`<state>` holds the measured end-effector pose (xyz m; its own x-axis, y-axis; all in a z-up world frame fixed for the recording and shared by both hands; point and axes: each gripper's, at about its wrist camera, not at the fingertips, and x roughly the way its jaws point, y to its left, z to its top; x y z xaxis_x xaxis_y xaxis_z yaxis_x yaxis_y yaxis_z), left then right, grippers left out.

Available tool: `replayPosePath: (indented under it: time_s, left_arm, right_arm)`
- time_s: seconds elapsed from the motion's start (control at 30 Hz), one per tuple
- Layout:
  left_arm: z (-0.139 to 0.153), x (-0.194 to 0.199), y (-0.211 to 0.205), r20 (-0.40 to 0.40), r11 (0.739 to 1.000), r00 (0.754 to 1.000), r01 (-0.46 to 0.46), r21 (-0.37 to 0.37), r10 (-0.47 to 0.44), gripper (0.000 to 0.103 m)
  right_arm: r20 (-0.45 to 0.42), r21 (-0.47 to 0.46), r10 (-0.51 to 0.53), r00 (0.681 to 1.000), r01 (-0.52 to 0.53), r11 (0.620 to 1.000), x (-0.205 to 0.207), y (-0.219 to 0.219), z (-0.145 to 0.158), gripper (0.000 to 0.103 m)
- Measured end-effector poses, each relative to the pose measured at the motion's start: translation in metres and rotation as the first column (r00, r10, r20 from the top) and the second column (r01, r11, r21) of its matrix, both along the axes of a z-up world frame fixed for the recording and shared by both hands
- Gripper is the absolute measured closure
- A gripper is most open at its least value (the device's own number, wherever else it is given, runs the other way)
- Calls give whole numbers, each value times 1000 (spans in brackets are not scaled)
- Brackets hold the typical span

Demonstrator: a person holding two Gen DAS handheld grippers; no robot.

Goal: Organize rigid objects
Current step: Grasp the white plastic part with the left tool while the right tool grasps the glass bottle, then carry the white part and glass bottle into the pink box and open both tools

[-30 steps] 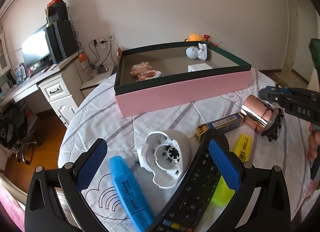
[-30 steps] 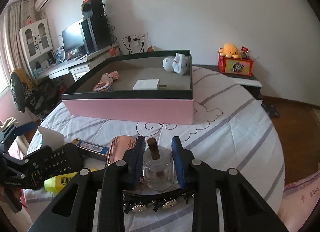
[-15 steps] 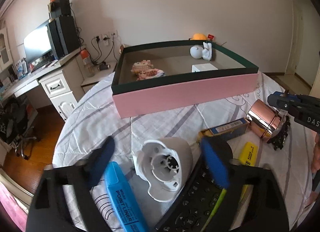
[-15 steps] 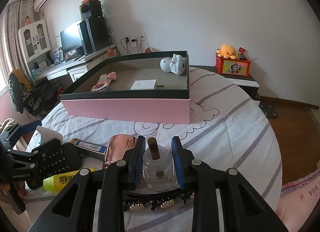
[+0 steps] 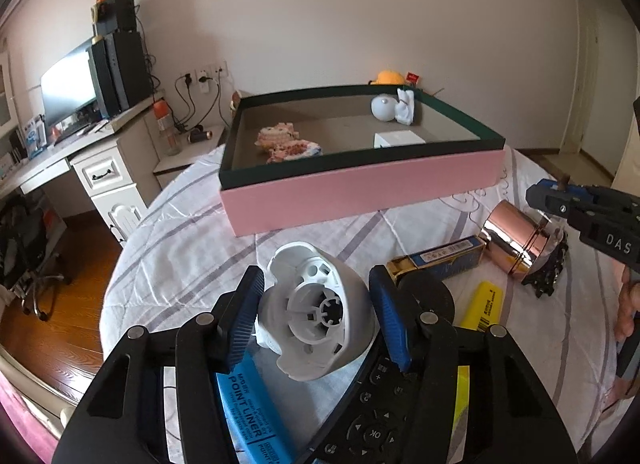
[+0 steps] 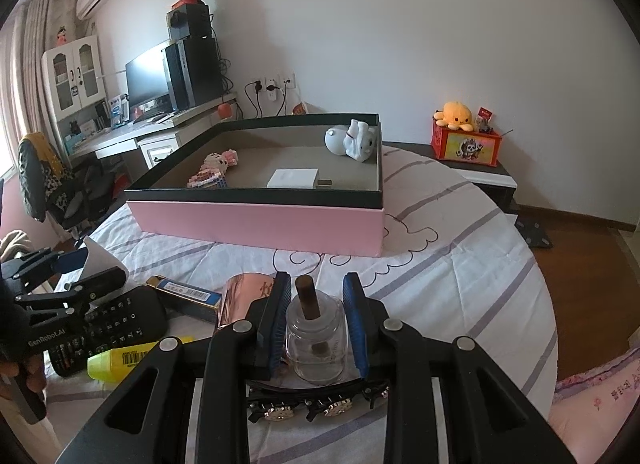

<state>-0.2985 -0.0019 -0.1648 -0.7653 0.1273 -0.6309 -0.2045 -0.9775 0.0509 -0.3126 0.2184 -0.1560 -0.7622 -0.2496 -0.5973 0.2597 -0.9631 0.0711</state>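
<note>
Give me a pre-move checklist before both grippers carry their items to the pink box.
1. Left gripper around the white plastic part: jaws closing, part between the pads; firm contact: cannot tell.
2. Right gripper clamped on the glass jar: ok.
3. Jar upright, stopper in place: ok.
4. Free floor in the pink box between the white charger and the brick figure: ok.
5. Blue highlighter and remote under the left gripper, clear of the pads: cannot tell.
</note>
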Motion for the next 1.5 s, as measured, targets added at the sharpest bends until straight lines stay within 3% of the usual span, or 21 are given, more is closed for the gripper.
replayPosePath:
  time_s: [0.33,0.7,1.13,1.3,1.5]
  left_arm:
    - [26,-1,2,-41,1000,999,14,-9,-14,47]
    - [66,-32,22,-69,995,994,76,-59,-80,47]
    - [91,-113,46,49,977,979,201,-74,-198,47]
    - [79,-150,59,117,975,972,212,-69,-204,47]
    - [48,-188,68,187,982,972,165,-93,-146,49]
  right_arm:
    - [-49,32,7,999,-5,999,5,-7,24,76]
    - [-79,77,66,995,-60,995,-7,-26,54,75]
    - [-41,141,110,993,-104,985,-80,-36,79,75]
    - [16,122,104,994,-105,987,-122,-34,69,75]
    - [83,144,70,994,-82,986,-154,-33,36,75]
